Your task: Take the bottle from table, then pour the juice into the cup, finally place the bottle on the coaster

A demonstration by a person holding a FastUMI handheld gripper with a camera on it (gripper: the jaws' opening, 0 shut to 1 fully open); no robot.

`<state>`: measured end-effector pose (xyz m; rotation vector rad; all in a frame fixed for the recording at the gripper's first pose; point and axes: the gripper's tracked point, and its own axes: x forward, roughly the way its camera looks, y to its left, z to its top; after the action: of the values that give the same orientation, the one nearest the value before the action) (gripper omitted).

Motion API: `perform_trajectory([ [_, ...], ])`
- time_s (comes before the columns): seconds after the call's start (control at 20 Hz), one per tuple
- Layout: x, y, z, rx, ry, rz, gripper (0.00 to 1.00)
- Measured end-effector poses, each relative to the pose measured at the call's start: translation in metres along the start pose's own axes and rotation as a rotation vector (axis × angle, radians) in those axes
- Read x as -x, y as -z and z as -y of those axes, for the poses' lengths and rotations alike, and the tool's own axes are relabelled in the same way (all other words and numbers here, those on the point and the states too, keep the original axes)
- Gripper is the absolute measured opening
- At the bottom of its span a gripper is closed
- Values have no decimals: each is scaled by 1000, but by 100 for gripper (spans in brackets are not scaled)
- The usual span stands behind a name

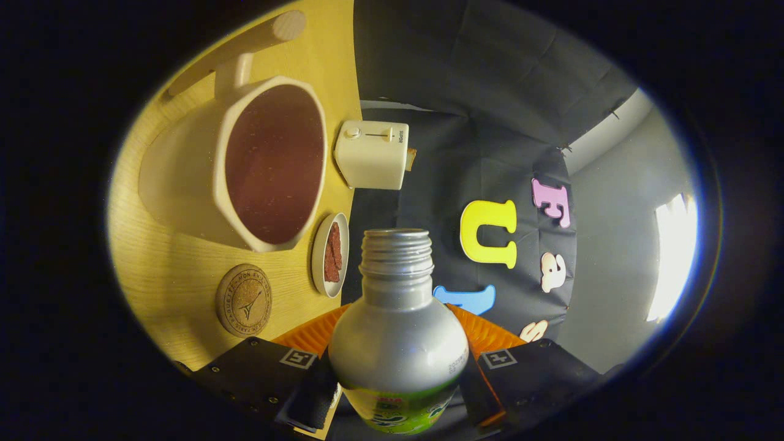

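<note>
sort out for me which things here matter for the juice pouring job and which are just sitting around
Part of the job:
- bottle, uncapped, held between the fingers of the gripper
- cup, large, with a handle, tipped sideways in this view
- coaster, round cork, bare

Just lying about:
- toaster beyond the cup
- small dish with a brown slice, beside the coaster

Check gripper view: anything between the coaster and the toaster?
Yes, a small dish holding a brownish slice sits on the table between coaster and toaster. Gripper is shut on the bottle.

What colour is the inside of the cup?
Dark reddish-brown inside the cream cup, seen in the gripper view.
</note>
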<state>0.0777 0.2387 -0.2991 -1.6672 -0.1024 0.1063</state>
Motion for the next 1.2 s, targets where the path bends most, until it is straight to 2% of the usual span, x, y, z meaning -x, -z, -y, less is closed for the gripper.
perform_trajectory([
  [0.45, -2, -3, 6, 90, 30, 26, 82],
  [1.2, -2, -1, 28, 145, 60, 33, 82],
])
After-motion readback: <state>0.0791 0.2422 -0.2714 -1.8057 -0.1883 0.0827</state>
